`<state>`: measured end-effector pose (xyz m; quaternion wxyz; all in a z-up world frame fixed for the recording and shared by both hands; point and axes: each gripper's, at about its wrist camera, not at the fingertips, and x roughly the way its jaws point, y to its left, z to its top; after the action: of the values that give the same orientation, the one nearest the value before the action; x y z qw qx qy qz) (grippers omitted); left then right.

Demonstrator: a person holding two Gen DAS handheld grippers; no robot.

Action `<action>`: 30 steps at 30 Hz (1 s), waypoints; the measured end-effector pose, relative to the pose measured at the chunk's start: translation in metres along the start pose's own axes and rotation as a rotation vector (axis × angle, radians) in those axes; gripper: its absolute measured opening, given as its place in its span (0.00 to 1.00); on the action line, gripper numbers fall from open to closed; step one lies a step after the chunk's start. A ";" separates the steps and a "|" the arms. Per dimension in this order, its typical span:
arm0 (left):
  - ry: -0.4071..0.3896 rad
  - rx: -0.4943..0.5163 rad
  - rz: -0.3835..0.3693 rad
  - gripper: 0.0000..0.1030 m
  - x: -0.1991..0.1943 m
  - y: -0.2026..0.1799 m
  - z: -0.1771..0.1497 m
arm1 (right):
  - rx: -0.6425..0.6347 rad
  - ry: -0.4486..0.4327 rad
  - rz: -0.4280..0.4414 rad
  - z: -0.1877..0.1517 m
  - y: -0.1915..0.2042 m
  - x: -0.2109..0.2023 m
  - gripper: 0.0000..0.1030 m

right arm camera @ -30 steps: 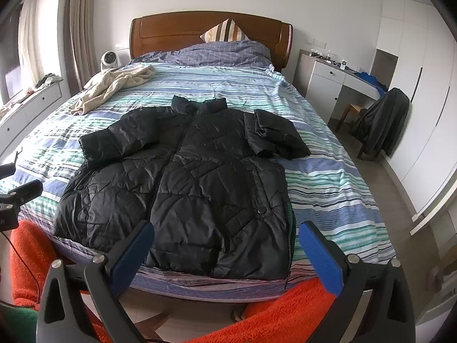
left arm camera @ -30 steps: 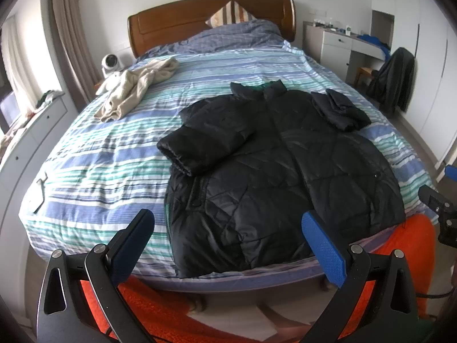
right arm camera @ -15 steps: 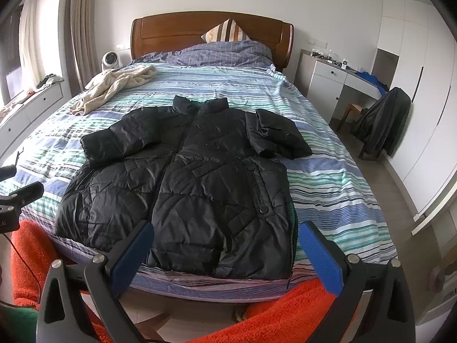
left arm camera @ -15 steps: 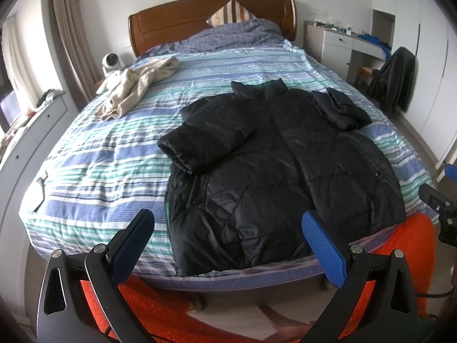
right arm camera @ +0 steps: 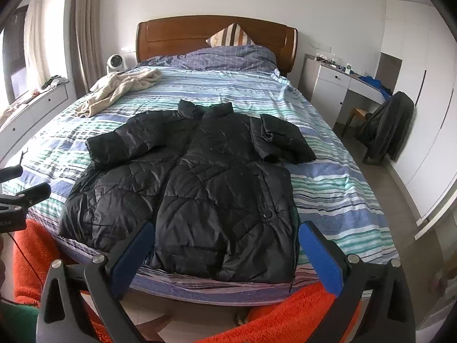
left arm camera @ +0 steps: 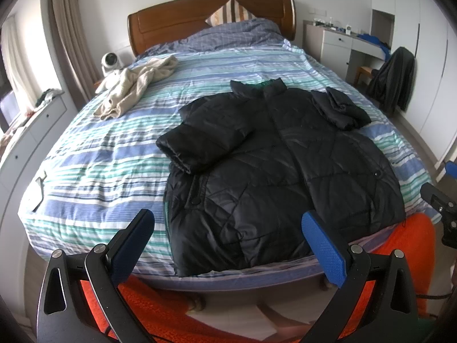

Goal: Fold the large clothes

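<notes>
One jacket [left arm camera: 274,168], black and quilted, lies front-up near the foot of the bed [left arm camera: 94,171], collar toward the headboard, hem at the mattress edge. Both sleeves are already folded in: one lies across the chest on the left side, the other is bunched up by the right shoulder. The next step, as I judge it, is folding the body, and the messy right sleeve wants flattening first, or the fold will bulge.

Left tool [left arm camera: 228,243] hangs above the hem's left half, its blue pads wide apart, gripping nothing. Right tool [right arm camera: 225,248] hangs over the hem's right half, likewise spread and empty. To do it well, pinch each hem corner through both layers, lift evenly, and carry the hem up to the collar so the puffy fill does not slide sideways.

Farther up the bed lies a beige garment [left arm camera: 137,88], well apart from the jacket.
</notes>
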<state>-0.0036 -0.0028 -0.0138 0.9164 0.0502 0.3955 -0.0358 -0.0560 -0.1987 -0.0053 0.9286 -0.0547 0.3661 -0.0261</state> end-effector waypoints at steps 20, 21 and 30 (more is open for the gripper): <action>0.013 -0.032 0.027 1.00 0.007 0.009 -0.006 | -0.194 -0.107 0.034 0.117 -0.099 0.140 1.00; 0.019 -0.035 0.034 1.00 0.008 0.011 -0.006 | -0.226 -0.073 0.018 0.122 -0.098 0.163 1.00; 0.082 -0.081 0.091 1.00 0.024 0.029 -0.010 | -0.245 0.171 0.026 0.143 -0.103 0.369 0.94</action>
<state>0.0086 0.0262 -0.0367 0.9013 0.0324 0.4313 0.0242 0.3099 -0.3222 -0.1387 0.8807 -0.1604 0.4448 0.0265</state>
